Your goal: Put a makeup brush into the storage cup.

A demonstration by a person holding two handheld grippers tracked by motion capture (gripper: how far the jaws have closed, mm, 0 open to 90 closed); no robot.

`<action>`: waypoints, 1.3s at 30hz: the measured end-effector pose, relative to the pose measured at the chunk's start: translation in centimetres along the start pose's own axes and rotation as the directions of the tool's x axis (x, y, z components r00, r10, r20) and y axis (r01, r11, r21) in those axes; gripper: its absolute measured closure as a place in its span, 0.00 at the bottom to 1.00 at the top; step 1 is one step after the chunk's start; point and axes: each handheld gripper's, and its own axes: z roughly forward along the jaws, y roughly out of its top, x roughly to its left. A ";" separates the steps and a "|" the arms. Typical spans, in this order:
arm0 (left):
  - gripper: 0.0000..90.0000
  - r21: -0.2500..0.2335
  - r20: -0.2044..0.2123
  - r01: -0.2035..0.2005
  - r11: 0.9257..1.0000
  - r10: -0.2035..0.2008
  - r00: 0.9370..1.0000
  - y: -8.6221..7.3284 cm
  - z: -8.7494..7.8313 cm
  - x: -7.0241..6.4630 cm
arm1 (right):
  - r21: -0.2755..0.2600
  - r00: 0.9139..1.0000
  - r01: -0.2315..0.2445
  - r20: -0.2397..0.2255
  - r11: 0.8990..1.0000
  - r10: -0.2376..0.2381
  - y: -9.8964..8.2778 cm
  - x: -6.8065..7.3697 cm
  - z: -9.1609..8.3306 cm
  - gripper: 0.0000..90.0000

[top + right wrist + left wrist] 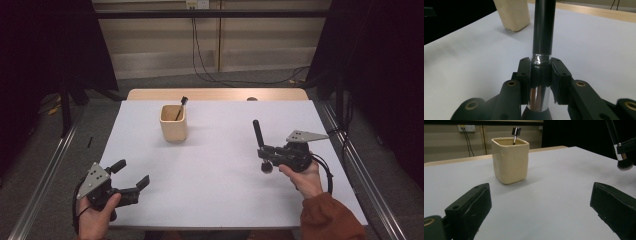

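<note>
Right tongs [264, 151] are clamped on a black makeup brush [259, 135], held above the white table [220, 190] well right of the cream cup [173, 123]; left tongs [131, 177] stand apart, holding nothing. Another brush [180, 107] leans inside the cup, its lower part hidden. The left gripper view shows the held brush's bristles [624, 164], its handle cut off
</note>
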 end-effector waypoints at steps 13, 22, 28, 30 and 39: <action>0.04 0.007 0.050 -0.028 1.000 0.027 0.998 0.3 0.7 -0.9 | 0.028 0.996 0.045 -0.078 0.999 -0.042 0.4 1.7 1.0 0.80; 0.03 0.013 0.108 -0.065 0.998 0.064 0.992 0.8 1.2 -1.8 | 0.055 0.985 0.079 -0.160 0.995 -0.070 1.2 3.5 2.1 0.80; 0.03 0.032 0.130 -0.087 0.996 0.082 0.988 1.0 1.6 -2.3 | 0.091 0.971 0.128 -0.213 0.988 -0.106 1.4 4.7 3.1 0.80; 0.03 0.036 0.136 -0.094 0.995 0.088 0.987 1.0 1.7 -2.4 | 0.093 0.970 0.135 -0.216 0.987 -0.112 1.4 4.8 3.2 0.80; 0.04 0.046 0.168 -0.107 0.993 0.097 0.981 2.1 2.7 -3.1 | 0.133 0.952 0.194 -0.263 0.972 -0.154 1.9 6.0 3.9 0.80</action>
